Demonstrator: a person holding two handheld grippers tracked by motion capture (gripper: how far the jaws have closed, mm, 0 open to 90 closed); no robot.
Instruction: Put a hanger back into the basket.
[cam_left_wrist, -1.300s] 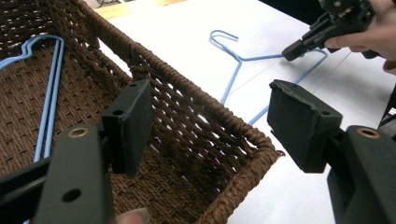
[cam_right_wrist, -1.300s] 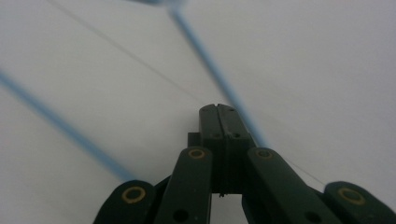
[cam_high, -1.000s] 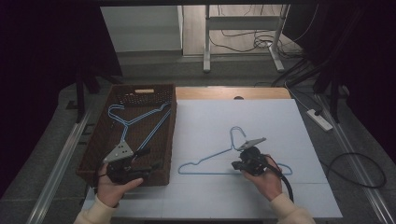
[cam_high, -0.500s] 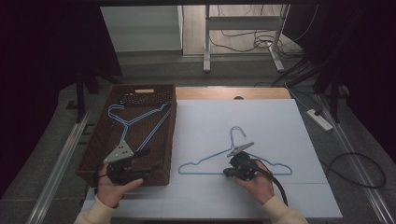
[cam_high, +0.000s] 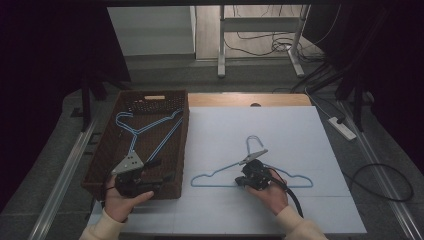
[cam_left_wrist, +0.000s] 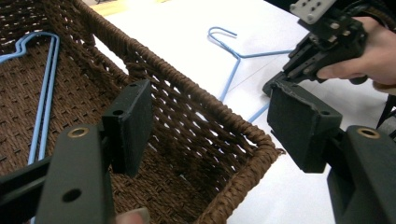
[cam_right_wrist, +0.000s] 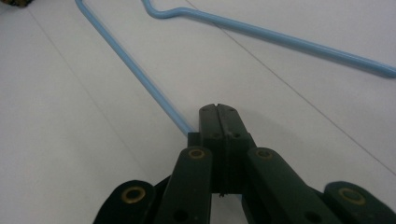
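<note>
The right gripper (cam_high: 248, 176) has slid leftward along the blue hanger (cam_high: 220, 174) on the white table (cam_high: 300, 130), and now its jaws are clenched on the bottom wire, probably to lift it. The left gripper (cam_high: 150, 179) waits released over the wicker basket (cam_high: 100, 170) at near left, perhaps to steady it.

Blue hanger's (cam_right_wrist: 140, 79) lower wire hidden beneath the closed right tongs (cam_right_wrist: 217, 122), its shoulder cut off.
</note>
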